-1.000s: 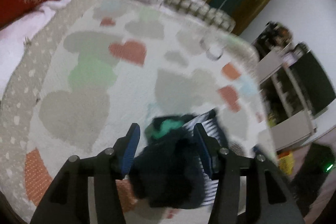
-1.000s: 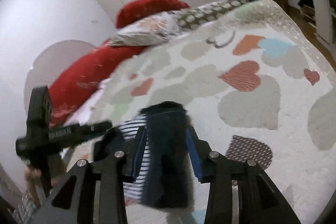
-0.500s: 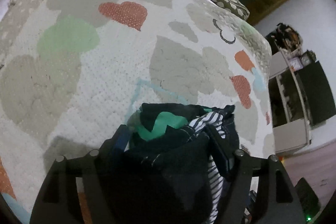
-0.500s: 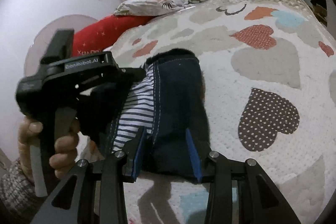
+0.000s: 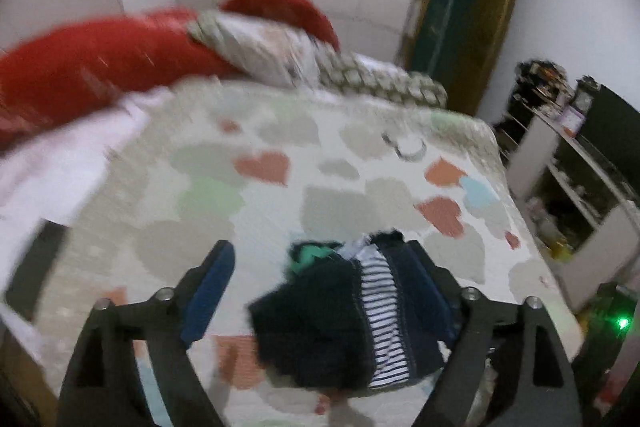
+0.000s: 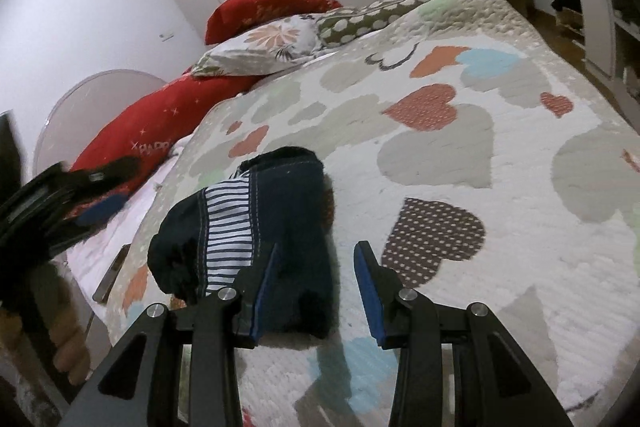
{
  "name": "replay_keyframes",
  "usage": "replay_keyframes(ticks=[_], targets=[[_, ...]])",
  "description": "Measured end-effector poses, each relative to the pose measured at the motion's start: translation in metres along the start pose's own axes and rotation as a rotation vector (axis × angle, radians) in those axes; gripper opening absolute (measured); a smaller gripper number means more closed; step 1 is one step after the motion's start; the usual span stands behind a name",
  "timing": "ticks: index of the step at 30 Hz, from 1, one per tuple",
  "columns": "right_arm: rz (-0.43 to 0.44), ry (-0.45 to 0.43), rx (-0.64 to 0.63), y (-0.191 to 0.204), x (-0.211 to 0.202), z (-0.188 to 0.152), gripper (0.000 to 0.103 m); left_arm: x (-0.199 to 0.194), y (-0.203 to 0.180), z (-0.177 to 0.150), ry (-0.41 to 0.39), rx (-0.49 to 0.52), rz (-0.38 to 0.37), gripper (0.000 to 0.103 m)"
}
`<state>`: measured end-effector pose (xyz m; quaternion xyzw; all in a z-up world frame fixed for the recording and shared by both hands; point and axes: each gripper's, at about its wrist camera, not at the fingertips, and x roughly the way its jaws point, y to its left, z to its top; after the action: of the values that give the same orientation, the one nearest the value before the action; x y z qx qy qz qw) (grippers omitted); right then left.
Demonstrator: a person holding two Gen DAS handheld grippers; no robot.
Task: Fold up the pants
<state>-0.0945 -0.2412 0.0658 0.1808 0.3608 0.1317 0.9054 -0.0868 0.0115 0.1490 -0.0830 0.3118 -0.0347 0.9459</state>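
Pants [image 6: 280,227] lay as compact dark-navy bundle near front edge of bed, on heart-print quilt [image 6: 500,187]; striped lining and white seam stitching showed on left side. Looked soft, light, limp denim; thick layered stack likely to spring open or slump if let go. Best hold judged: pinch through all layers at folded edge, not loose flap. Right gripper [image 6: 316,291] spread wide, bundle end between fingers, nothing clamped. Left gripper [image 5: 320,287] also wide apart, holding nothing, above bundle; view blurred. Red pillows [image 6: 160,135] beyond.
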Motion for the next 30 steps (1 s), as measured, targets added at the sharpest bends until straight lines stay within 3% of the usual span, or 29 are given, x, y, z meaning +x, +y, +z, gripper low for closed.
replay_keyframes(ticks=[4, 7, 18, 30], targets=[[-0.025, -0.015, 0.017, -0.002, -0.016, -0.001, 0.044, -0.043, 0.006, -0.006, -0.142, -0.021, 0.104, 0.103], [-0.043, -0.023, 0.019, 0.002, -0.025, -0.002, 0.047, -0.062, 0.011, -0.013, -0.176, -0.01, 0.154, 0.103], [-0.121, 0.004, -0.08, 0.031, -0.031, -0.011, 0.055, -0.053, 0.011, -0.036, -0.018, 0.038, 0.135, 0.103], [-0.212, 0.074, -0.126, 0.035, -0.011, -0.021, 0.055, -0.032, -0.001, -0.065, 0.123, 0.077, 0.078, 0.103]])
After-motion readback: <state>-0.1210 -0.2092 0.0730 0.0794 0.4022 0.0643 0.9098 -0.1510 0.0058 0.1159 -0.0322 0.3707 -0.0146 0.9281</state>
